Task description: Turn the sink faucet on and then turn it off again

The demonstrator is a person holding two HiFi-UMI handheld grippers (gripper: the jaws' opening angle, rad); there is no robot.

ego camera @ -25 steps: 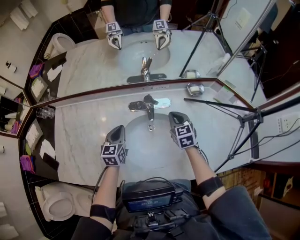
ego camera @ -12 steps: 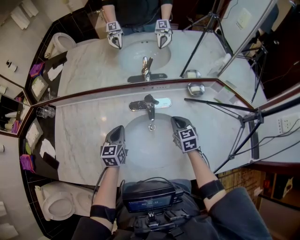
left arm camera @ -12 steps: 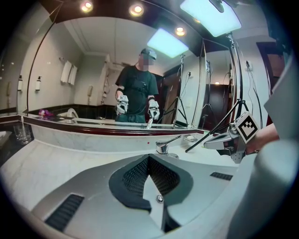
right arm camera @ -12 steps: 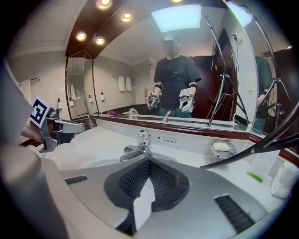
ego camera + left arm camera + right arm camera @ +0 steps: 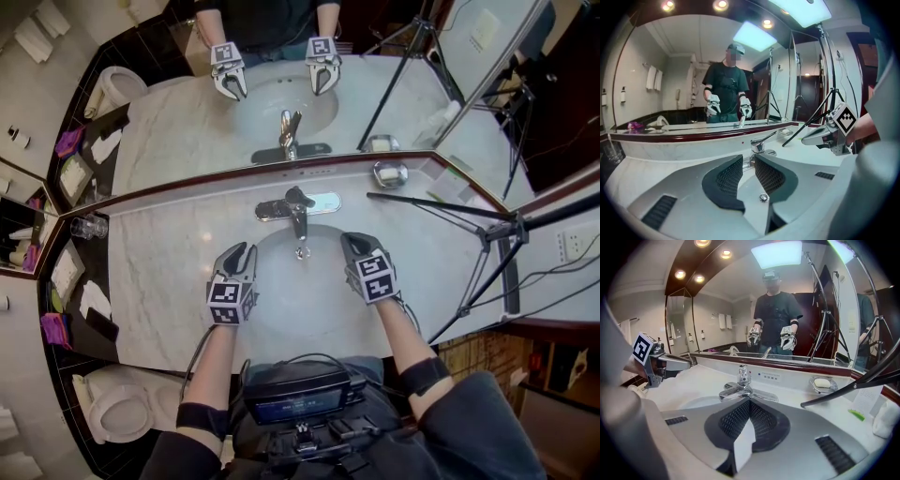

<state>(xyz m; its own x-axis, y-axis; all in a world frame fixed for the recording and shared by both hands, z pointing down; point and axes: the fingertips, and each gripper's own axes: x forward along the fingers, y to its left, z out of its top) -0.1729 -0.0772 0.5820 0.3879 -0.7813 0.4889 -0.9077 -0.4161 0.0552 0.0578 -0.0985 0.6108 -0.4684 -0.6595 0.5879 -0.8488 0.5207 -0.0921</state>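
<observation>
The chrome faucet [image 5: 298, 210] stands behind the white sink basin [image 5: 281, 305], its lever [image 5: 299, 197] over the spout; no water shows. My left gripper [image 5: 242, 251] hovers over the basin's left rim. Its jaws have just been opening and stand slightly apart with nothing between them. In the left gripper view the faucet [image 5: 760, 145] shows through that gap, beyond the left gripper [image 5: 747, 162]. My right gripper [image 5: 349, 242] is shut and empty over the basin's right rim. From the right gripper [image 5: 750, 402] the faucet [image 5: 739, 385] lies just ahead. Neither gripper touches it.
A soap dish [image 5: 390, 175] sits on the marble counter right of the faucet. A black tripod leg [image 5: 441, 210] slants over the counter's right side. Glasses [image 5: 89, 225] stand at the far left. A mirror rises behind the faucet. A toilet [image 5: 117, 410] is at lower left.
The left gripper's jaws have parted a little and the gripper has rolled slightly. The right gripper has drawn back a bit from the faucet and sunk slightly.
</observation>
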